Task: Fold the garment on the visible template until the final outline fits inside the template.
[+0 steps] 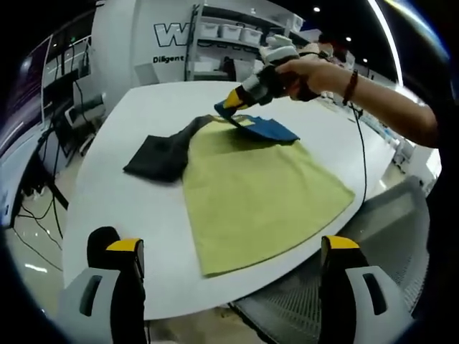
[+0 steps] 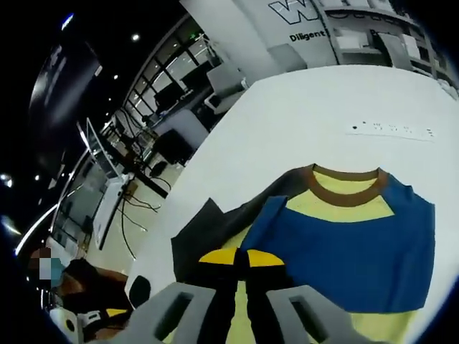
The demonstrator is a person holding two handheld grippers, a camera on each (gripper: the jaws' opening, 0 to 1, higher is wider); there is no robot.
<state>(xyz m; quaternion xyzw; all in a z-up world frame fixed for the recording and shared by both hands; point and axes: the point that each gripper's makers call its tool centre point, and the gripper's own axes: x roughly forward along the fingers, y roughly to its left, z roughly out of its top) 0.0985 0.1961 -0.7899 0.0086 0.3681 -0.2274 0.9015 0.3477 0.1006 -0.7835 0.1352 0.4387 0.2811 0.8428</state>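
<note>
My left tool (image 1: 229, 276) sits low in the left gripper view with its two yellow-tipped jaws standing wide apart and nothing between them, poised at the near edge of the white desk (image 1: 129, 208). Just beyond that edge lies the shirt (image 1: 258, 190), its yellow-green body spread flat toward me with the hem hanging close to the desk's rim, and a dark grey sleeve (image 1: 161, 156) splayed out to one side. Farther along, my right tool (image 1: 231, 107) comes in from the right, held in my hand (image 1: 312, 75), and its jaws are closed on the blue part of the shirt (image 1: 276, 129), lifting it and folding it over the yellow cloth. In the right gripper view the right tool (image 2: 240, 259) has its yellow tips pressed together, pinching the edge of the blue fabric (image 2: 344, 251), with the brown collar (image 2: 348, 188) and a yellow chest panel just past it and the grey sleeve (image 2: 197, 240) lying off to the left. Beyond the shirt a white power strip (image 2: 391, 130) rests on the desk, well apart from the cloth. Behind the desk stand shelves with bins (image 1: 237, 36) against a white wall.
</note>
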